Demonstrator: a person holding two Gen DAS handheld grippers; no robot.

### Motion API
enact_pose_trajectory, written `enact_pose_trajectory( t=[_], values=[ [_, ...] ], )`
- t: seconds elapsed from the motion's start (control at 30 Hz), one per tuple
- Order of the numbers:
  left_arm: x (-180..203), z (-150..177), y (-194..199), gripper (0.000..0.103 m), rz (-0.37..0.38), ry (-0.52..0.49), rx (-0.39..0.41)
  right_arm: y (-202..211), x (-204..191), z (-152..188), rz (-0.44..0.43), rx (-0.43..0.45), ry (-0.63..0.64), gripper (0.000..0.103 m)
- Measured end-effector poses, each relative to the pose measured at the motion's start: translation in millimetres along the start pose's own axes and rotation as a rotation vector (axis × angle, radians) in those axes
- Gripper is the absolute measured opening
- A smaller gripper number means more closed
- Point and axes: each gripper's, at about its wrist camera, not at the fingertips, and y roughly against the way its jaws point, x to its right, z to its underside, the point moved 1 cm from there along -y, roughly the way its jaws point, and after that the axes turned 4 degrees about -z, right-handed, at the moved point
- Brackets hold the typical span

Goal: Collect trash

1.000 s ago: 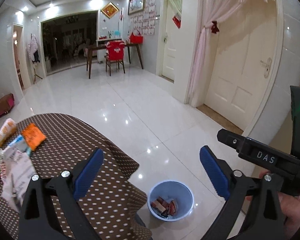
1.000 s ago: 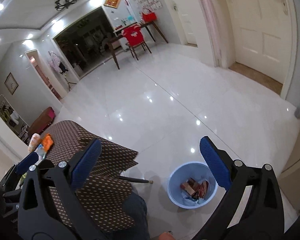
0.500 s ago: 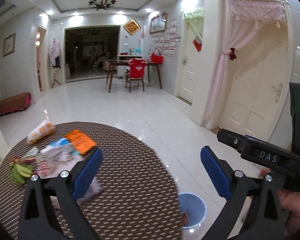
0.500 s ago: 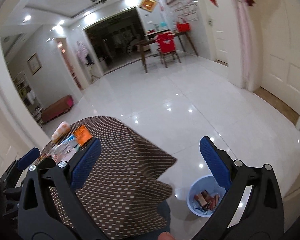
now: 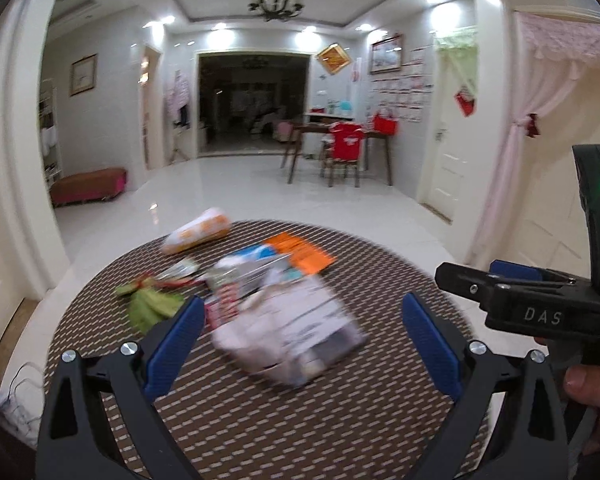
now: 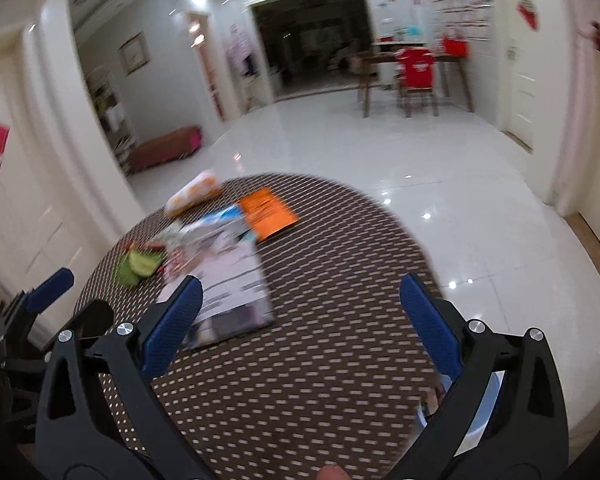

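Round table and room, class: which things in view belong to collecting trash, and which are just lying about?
Belongs to the job:
large white wrapper
orange packet
white and orange snack bag
green scraps
blue bin
left gripper
right gripper

Just there:
red chair
maroon bench
chandelier

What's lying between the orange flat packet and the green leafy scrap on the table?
In both wrist views, blurred wrappers lie between the orange flat packet and the green leafy scrap: a light-blue and white packet and a crumpled white printed wrapper with red markings.
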Motion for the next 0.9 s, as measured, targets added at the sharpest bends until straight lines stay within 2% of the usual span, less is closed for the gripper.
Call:
enact_pose_trajectory(
  t=[0.23,0.53,0.57,0.63,0.67,0.7,0.73,0.77,0.9],
  values=[
    [-58.7,24.4,-11.1,0.097,-0.086,0.059,-0.066,-57.8,-53.6,19.3,-0.073,-0.105,0.098,0.097],
    [-99.8,43.5,-27.0,0.097,-0.160,0.102,-0.140,-109.3,-104.3,39.8,-0.120,-0.191,0.204,0.094],
    [-104.9,44.7,-29.0,0.097,-0.161,0.111,-0.147,-114.3,-109.0,41.8,-0.119,-0.198,0.218,0.090],
    [-108.0,45.7,-33.0,0.097,-0.169,0.114,-0.154,-128.0,-118.5,46.5,-0.123,-0.227,0.239,0.072],
    [-111.5,45.9,-35.1,0.097,-0.172,0.117,-0.159,-134.6,-121.8,48.8,-0.119,-0.243,0.248,0.053],
    [-112.6,45.2,-36.5,0.097,-0.173,0.119,-0.161,-143.2,-126.4,52.8,-0.107,-0.262,0.269,0.043],
    [-114.7,44.5,-38.6,0.097,-0.175,0.121,-0.164,-144.4,-128.2,54.2,-0.092,-0.254,0.286,0.040],
    [-117.0,44.2,-40.1,0.097,-0.178,0.123,-0.165,-142.7,-128.7,55.3,-0.081,-0.243,0.297,0.026],
    [-123.5,36.0,-51.1,0.097,-0.190,0.125,-0.170,-136.4,-120.3,52.2,-0.071,-0.228,0.282,0.018]
  ],
)
